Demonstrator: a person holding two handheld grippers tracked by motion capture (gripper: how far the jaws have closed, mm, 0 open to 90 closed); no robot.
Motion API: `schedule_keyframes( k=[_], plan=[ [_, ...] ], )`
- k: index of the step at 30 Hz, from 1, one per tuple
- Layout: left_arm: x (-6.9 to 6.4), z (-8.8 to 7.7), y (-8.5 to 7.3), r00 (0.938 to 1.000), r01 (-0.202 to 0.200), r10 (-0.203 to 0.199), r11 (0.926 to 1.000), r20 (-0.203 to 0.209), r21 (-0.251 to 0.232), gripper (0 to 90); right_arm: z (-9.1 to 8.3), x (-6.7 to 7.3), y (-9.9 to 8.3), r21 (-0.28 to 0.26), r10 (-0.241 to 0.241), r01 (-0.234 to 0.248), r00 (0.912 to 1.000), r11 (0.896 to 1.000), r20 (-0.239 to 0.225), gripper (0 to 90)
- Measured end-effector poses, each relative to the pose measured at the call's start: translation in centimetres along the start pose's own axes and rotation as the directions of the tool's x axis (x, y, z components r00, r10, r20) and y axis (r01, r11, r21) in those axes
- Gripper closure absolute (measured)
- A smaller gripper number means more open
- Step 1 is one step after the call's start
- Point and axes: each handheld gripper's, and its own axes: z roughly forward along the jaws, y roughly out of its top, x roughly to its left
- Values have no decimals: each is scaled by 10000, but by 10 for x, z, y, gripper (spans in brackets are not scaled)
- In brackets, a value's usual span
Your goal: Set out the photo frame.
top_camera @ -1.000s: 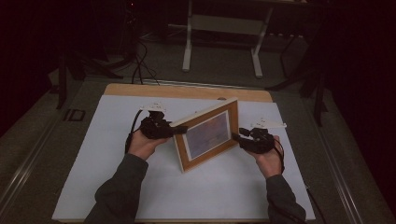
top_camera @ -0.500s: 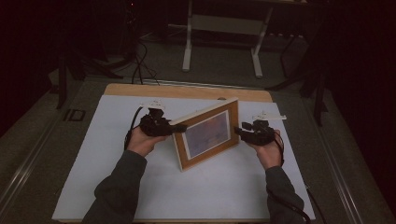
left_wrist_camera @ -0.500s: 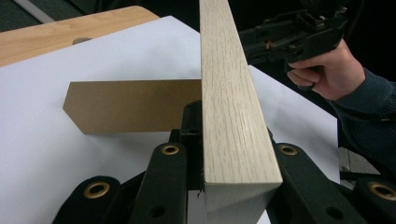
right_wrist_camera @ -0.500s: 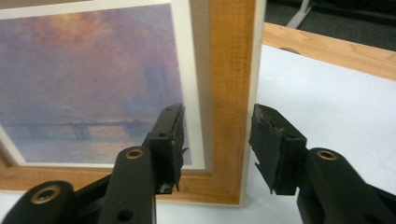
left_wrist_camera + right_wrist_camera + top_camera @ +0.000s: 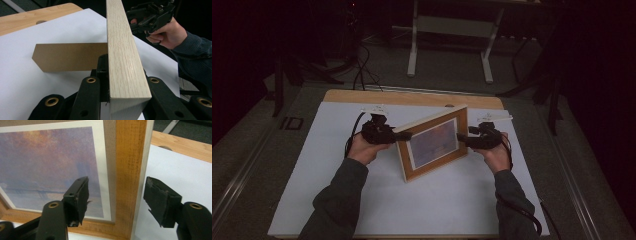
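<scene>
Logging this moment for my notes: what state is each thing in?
picture frame: upright on its lower edge, leaning, stand flap out behind.
left tongs: shut on the frame's side edge.
right tongs: jaws just opened, pads off the frame's side between them.
white sheet: flat on the table.

Pretty dim room, most of the light lands mid-frame on the bench (image 5: 362, 96), a light wood top covered by a big white sheet (image 5: 442, 200). Grey floor (image 5: 447, 70) all around. At the top centre there's a white metal table frame (image 5: 414, 45) with two legs, black cables (image 5: 362, 65) snaking over the floor upper left, and dark stands (image 5: 554, 95) along the right edge.
</scene>
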Motion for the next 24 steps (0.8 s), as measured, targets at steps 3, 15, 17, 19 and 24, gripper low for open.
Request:
schedule_keyframes(
  k=[3, 15, 17, 19, 24],
  plan=[
    [1, 0, 1, 10000, -6, 5, 10000, 25, 28, 761, 3, -1, 1, 91, -5, 5, 10000, 10000, 26, 334],
    [5, 1, 1, 9997, -6, 5, 10000, 259, 27, 760, 13, -8, 3, 277, 142, -126, 9983, 9995, -573, 329],
    [6, 1, 2, 9996, -7, 6, 10000, 273, 31, 761, 15, -9, 3, 391, 155, -132, 9981, 9991, -604, 321],
    [6, 1, 2, 9996, -1, 0, 10000, 270, 27, 761, 17, -9, 3, 466, 184, -154, 9978, 9988, -633, 318],
    [8, 1, 2, 9995, -29, 30, 10000, 314, -18, 761, 23, -11, 3, 578, 317, -268, 9958, 9980, -859, 286]
  ],
)
